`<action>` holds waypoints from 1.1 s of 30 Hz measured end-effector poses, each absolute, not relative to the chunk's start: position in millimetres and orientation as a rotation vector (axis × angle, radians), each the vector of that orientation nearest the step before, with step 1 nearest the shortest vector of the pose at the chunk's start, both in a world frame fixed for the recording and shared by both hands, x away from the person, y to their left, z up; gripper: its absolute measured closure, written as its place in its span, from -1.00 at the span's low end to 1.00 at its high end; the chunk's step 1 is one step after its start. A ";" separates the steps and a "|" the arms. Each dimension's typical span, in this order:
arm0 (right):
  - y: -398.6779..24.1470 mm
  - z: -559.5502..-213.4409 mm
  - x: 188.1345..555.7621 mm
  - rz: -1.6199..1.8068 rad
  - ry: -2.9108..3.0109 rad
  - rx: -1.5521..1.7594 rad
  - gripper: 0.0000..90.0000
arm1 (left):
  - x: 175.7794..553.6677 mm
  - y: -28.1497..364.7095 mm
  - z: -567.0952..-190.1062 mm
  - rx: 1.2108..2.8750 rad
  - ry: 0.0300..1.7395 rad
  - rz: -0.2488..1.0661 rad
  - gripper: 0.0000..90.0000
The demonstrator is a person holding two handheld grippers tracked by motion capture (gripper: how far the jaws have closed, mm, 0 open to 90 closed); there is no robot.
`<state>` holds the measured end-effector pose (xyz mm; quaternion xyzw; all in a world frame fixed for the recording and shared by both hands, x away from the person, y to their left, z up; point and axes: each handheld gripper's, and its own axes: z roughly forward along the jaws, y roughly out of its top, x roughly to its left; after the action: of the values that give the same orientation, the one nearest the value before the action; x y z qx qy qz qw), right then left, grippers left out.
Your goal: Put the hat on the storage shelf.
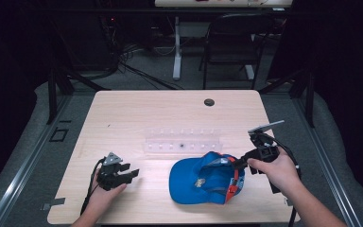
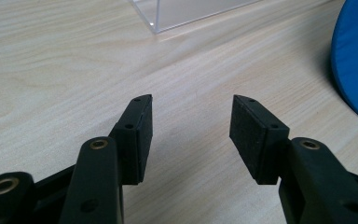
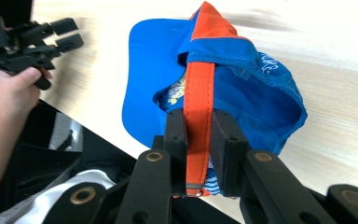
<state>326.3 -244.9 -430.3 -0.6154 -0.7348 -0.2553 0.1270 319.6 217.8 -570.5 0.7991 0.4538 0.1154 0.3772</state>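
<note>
From the high view, a blue cap (image 1: pixel 203 178) is lying upside down near the front edge of the worktop (image 1: pixel 123 113), right of centre. The right gripper (image 1: pixel 238 163) is reaching in from the right and pinching the cap's orange strap (image 1: pixel 235 182). The left gripper (image 1: pixel 133 173) is resting near the front left corner, well apart from the cap. A clear plastic rack (image 1: pixel 182 140) is sitting mid-worktop behind the cap.

In the left gripper view, the jaws are standing spread over bare wood, the cap (image 2: pixel 356 65) at the right edge.

In the right gripper view, the jaws are clamping the orange strap (image 3: pixel 198 112) between them.
</note>
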 end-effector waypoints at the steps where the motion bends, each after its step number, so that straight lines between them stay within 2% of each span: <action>1: -243.2 -429.1 326.7 -0.725 -2.152 -1.793 0.73 | 319.6 217.8 -570.4 2.044 1.160 0.294 0.10; 13: -229.2 -412.0 326.6 -0.623 -2.247 -1.816 0.73 | 319.4 217.2 -570.7 2.044 1.159 0.294 0.10; 33: -202.2 -362.1 333.0 -0.538 -2.323 -1.797 0.73 | 319.3 217.9 -569.8 2.059 1.156 0.273 0.10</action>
<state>333.0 -202.2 -362.1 -0.6001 -0.7756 -0.1797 0.0778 319.3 217.9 -569.8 0.8036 0.4511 0.1066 0.3733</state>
